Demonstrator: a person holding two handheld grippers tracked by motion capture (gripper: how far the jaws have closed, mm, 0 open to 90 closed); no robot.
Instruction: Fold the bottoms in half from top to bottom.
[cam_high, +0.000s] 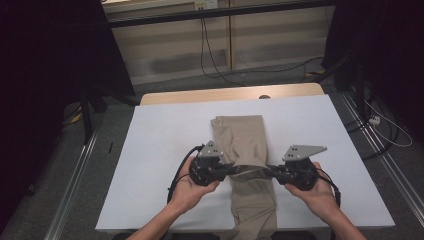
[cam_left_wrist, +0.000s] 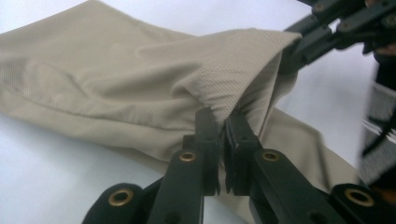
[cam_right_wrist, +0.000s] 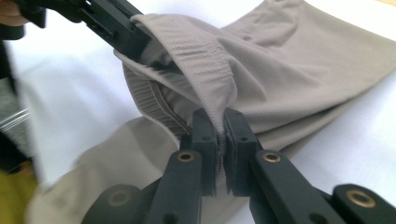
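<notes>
At the bottom of the high view, two forearms come in and each hand holds a gripper. The left gripper (cam_high: 231, 170) sits at lower centre-left of the frame, the right gripper (cam_high: 270, 171) at lower centre-right, their tips pointing toward each other across a pair of beige trousers (cam_high: 242, 140). Both are clamped on the fabric: in the left gripper view the jaws are pinched together on a raised fold of cloth at centre frame, and in the right gripper view the jaws likewise grip a bunched edge, with a ribbed seam or band visible just left of them.

The trousers lie lengthwise down the middle of the white table (cam_high: 160, 150), the near end hanging over the bottom edge, the far end folded over toward upper centre. Between the grippers the cloth is lifted off the surface.

The risk, as I judge it, is slippage: each grip holds only a thin pinch of layered fabric, so uneven pulling could free one layer and spoil the fold. The overhanging near end could also drag the garment off the table edge.

Farther off, a wooden tabletop (cam_high: 230, 93) and cables (cam_high: 210, 55) on the floor fill the upper frame.
</notes>
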